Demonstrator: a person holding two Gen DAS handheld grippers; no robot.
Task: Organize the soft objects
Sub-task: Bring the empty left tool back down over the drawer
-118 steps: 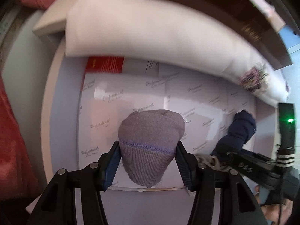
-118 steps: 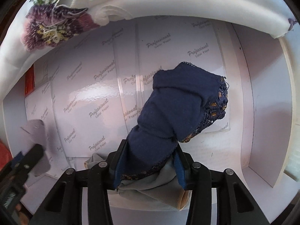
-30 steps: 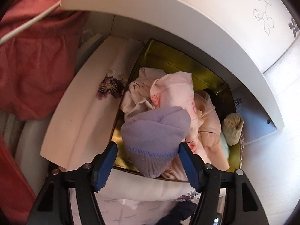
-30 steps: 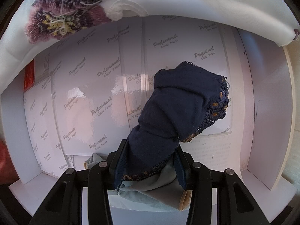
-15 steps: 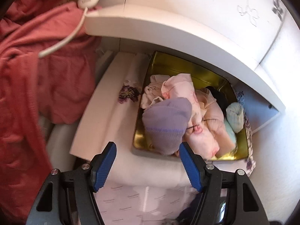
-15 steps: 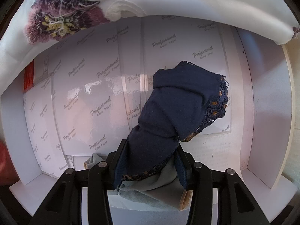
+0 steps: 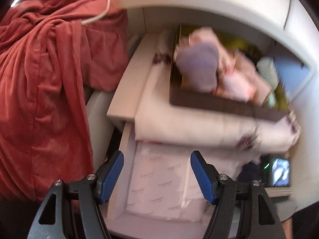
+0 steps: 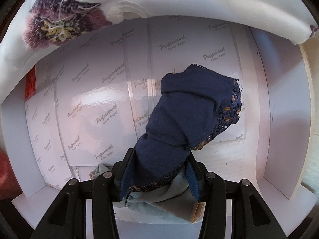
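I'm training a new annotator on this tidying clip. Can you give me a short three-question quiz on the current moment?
1. True or false: the left hand-held gripper holds the purple beanie.
2. The navy lace-trimmed garment sits between the fingers of which hand-held gripper?
A. left
B. right
3. Fill in: the beanie lies in the ____ with the pink clothes.

Key: 1 false; 2 B; 3 box.
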